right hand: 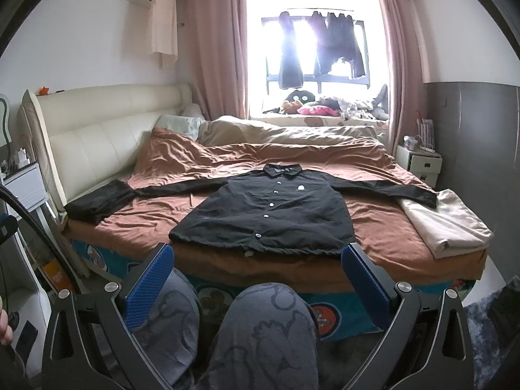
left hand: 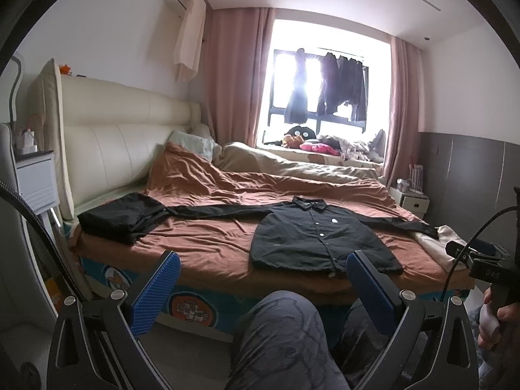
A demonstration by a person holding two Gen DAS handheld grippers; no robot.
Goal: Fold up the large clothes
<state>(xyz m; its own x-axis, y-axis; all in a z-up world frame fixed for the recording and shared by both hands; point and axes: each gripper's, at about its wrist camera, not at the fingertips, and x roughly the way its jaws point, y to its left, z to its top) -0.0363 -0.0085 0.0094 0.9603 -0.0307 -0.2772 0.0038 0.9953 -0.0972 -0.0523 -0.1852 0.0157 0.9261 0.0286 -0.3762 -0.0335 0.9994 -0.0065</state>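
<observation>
At the far left of the bed (right hand: 227,269), a second dark garment (right hand: 97,204) lies bunched near the headboard (right hand: 97,130), touching the cuff of the shirt's outstretched sleeve; whether it is folded or merely heaped cannot be determined. The left tool (left hand: 263,271) is held low in front of the bed, above the person's knee (left hand: 279,331); its blue-padded jaws stand wide apart and hold nothing. At the centre, the black button-front shirt (right hand: 263,214) lies flat on the rust-coloured bed cover (right hand: 373,221), front side up, collar toward the window (right hand: 318,48), hem at the near edge of the bed, buttons fastened as far as can be seen. Both sleeves extend straight out to the sides. No fold has been made in it: the body is at full width and full length. The right tool (right hand: 258,268) is likewise held short of the hem, jaws fully spread and empty, well apart from the fabric. At the right, the far sleeve cuff rests on a folded cream cloth (right hand: 448,224) at the bed corner. Assessment: the shirt is laid out and smoothed, which completes preparation only. Remaining steps are judged to be: bring each sleeve across the body, fold the sides inward, then fold hem toward collar.
</observation>
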